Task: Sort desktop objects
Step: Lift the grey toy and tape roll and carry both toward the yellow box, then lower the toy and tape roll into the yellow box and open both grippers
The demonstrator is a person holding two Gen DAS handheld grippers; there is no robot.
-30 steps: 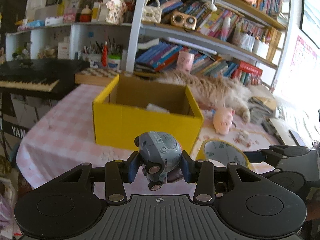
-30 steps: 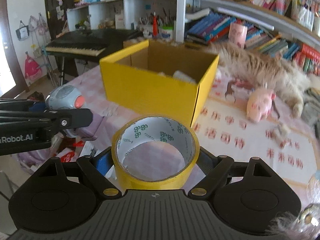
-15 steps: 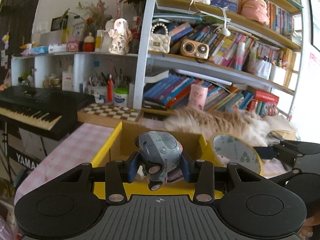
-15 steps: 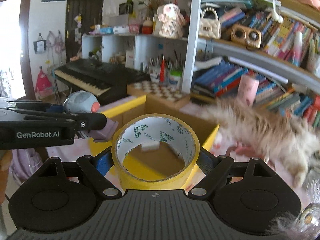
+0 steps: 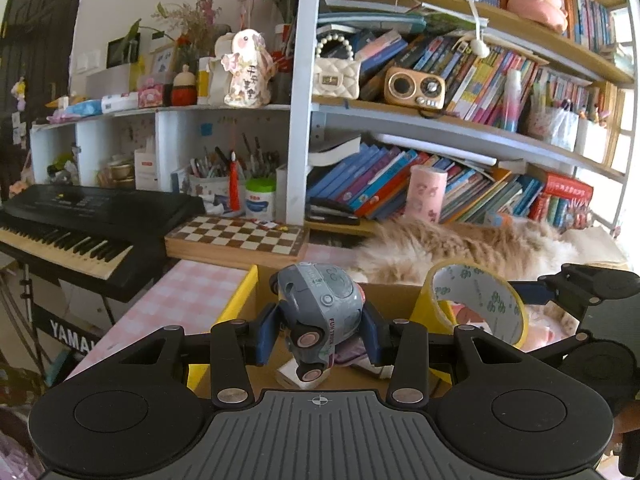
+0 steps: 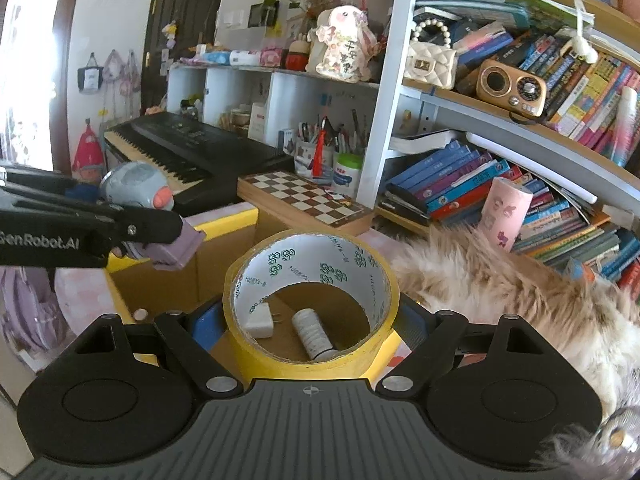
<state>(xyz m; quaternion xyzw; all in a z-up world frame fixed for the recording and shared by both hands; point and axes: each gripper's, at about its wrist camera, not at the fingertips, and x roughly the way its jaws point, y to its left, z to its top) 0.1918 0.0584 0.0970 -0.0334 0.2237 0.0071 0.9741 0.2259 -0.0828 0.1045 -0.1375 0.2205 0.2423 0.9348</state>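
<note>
My left gripper (image 5: 319, 334) is shut on a grey toy car (image 5: 320, 304), nose up, wheels toward the camera, above the open yellow cardboard box (image 5: 240, 300). My right gripper (image 6: 310, 320) is shut on a yellow roll of tape (image 6: 310, 344), held upright over the same box (image 6: 224, 224). In the left wrist view the tape roll (image 5: 476, 304) hangs just right of the car. In the right wrist view the toy car (image 6: 136, 184) and the left gripper (image 6: 168, 236) sit at the left. Through the roll I see a white charger (image 6: 260, 320) and a white cylinder (image 6: 312, 334) on the box floor.
A fluffy cat (image 6: 500, 292) lies right behind and beside the box. A chessboard (image 5: 240, 236) stands past the box, with a black keyboard (image 5: 80, 220) to its left. Full bookshelves (image 5: 460, 128) rise behind. The pink checked tablecloth (image 5: 176, 300) shows left of the box.
Both grippers have moved forward and a little up, from in front of the box to over its opening. The car and the tape stay gripped.
</note>
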